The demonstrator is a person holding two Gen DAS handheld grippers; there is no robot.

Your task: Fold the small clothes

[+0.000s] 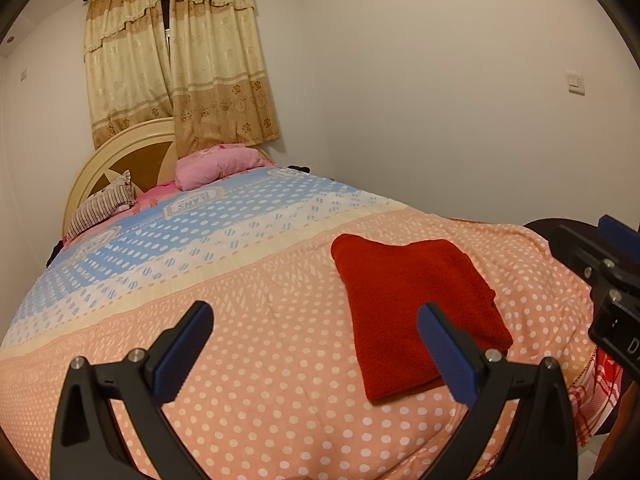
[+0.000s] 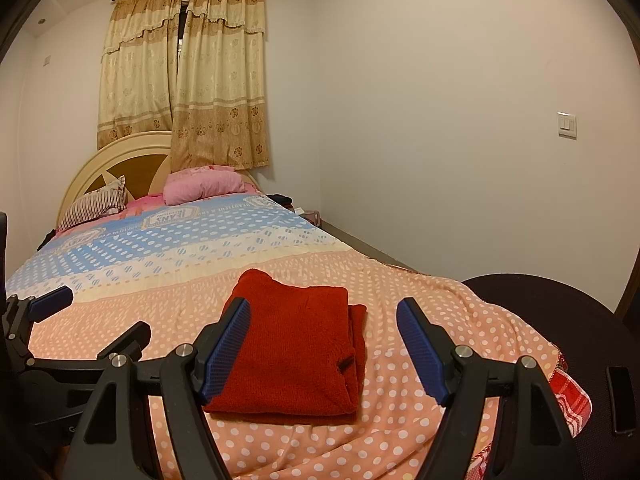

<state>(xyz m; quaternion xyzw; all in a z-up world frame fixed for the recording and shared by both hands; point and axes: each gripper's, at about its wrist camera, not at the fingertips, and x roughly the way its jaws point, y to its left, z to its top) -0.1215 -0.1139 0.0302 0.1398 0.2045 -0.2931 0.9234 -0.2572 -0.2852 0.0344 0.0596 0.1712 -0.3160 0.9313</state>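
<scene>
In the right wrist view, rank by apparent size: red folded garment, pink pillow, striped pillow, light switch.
1. red folded garment, though nearest the camera
2. pink pillow
3. striped pillow, nearly alike
4. light switch

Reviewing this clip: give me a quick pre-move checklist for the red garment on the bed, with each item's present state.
1. Red garment lies folded into a compact stack on the polka-dot bedspread: ok.
2. Left gripper open, nothing between its fingers: ok.
3. Right gripper open, holding nothing: ok.
4. Garment edges aligned: not ok, a lower layer sticks out on the right side.
5. Garment clear of the bed's edge: ok.
6. Other clothes waiting to be folded: cannot tell.
</scene>
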